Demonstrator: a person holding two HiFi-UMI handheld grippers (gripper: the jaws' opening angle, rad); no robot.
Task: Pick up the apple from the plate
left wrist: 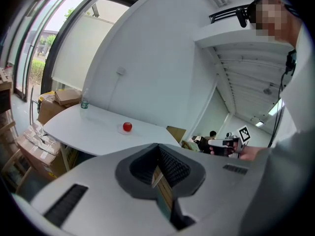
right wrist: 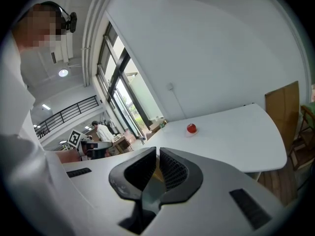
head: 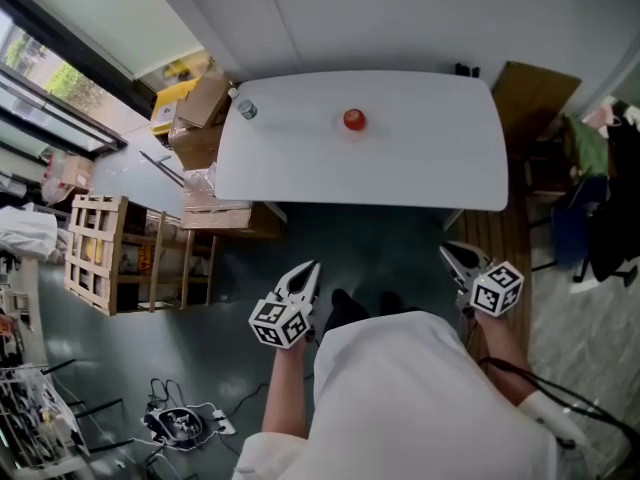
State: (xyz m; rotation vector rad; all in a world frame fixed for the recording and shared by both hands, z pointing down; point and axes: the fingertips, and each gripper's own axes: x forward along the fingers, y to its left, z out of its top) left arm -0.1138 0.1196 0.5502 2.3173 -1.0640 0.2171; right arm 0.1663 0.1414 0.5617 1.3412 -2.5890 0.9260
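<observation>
The apple sits on its plate toward the table's far side, well ahead of both empty grippers with jaws pressed together, left gripper seemingly nearer than right gripper.

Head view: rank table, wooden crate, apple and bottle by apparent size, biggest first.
1. table
2. wooden crate
3. apple and bottle: both are small spots on the tabletop and look about alike from above, so they are not ranked against each other.
</observation>
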